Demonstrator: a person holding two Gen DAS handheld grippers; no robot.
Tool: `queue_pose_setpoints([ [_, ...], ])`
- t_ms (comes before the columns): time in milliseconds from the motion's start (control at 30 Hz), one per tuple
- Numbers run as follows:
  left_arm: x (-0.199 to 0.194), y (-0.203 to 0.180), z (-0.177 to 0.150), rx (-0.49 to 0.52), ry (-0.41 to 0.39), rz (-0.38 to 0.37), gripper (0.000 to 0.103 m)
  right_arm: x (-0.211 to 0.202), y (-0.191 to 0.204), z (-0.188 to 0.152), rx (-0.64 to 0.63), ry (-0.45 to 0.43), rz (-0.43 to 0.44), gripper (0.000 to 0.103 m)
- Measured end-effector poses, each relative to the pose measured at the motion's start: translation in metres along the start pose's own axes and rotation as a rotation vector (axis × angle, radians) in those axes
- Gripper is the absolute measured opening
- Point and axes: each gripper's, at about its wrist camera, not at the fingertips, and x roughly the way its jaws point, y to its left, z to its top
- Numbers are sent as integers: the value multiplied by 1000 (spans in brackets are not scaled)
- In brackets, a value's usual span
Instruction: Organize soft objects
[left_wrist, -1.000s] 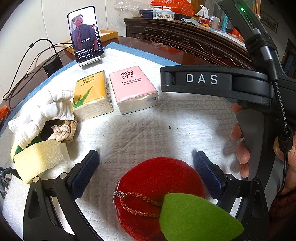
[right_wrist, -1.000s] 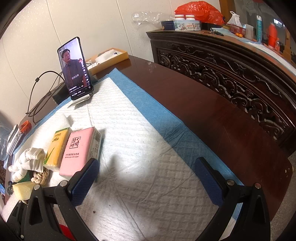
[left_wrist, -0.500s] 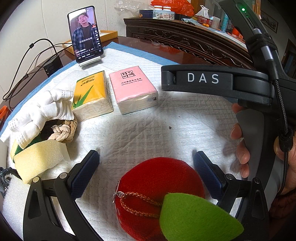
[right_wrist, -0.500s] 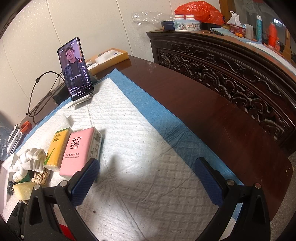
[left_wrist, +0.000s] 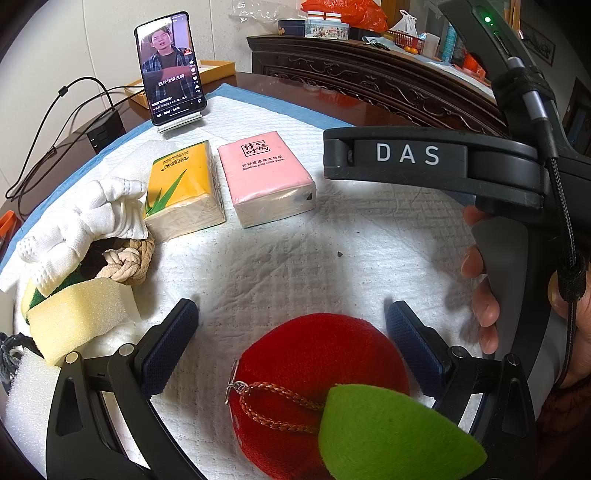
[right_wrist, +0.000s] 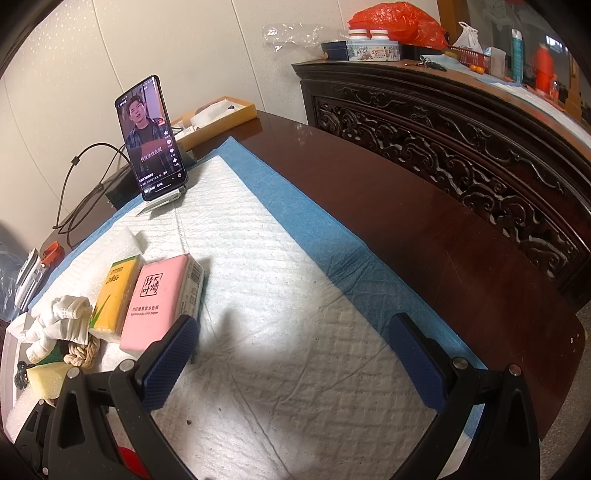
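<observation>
A red plush apple (left_wrist: 317, 369) with a green felt leaf (left_wrist: 391, 435) lies on the white pad between the wide-apart fingers of my left gripper (left_wrist: 291, 343), which is open and not touching it. A yellow tissue pack (left_wrist: 184, 192) and a pink tissue pack (left_wrist: 266, 177) lie side by side further back. At the left sit a white glove (left_wrist: 81, 221), a knotted rope (left_wrist: 125, 258) and a yellow sponge (left_wrist: 77, 314). My right gripper (right_wrist: 295, 365) is open over bare pad, with the pink tissue pack (right_wrist: 155, 299) just beyond its left finger.
A phone (left_wrist: 170, 66) stands on a holder at the back of the pad. A person's hand (left_wrist: 480, 288) holds the other gripper's body (left_wrist: 424, 162) at the right. Dark wooden table (right_wrist: 406, 229) and a carved cabinet (right_wrist: 461, 147) lie to the right. Cables (left_wrist: 55, 122) run at the back left.
Only the picture on the phone screen differs. Both grippers and all the soft objects hold their places.
</observation>
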Motion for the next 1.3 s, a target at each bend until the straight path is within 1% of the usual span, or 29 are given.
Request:
queue_pose_setpoints([
  [433,0,0,0,0,0,0,103,-2,-2,0,9,-22,16,103],
  [900,0,0,0,6,-7,3,103,-1,-2,0,8,-15,10,103],
  [967,-12,-7,-3,16,-53,-18,103,-1,-2,0,9,-12,11,103],
  [1033,-32,-14,-6,36,-116,-46,103,-1,-2,0,6,-11,7,103],
  [1100,-54,-20,-8,57,-184,-40,103,-1,-1,0,2,-12,2,103],
  [1167,-77,-18,-9,60,-253,-19,103,-1,-2,0,0,-12,-1,103],
  [1233,-106,-7,-12,27,-344,11,103,-1,-2,0,5,-2,3,103],
  [1267,-113,-3,-10,23,-349,38,103,-1,-2,0,7,-2,5,103],
  [1300,-124,6,-12,-10,-382,62,103,-1,-2,-1,8,-2,6,103],
])
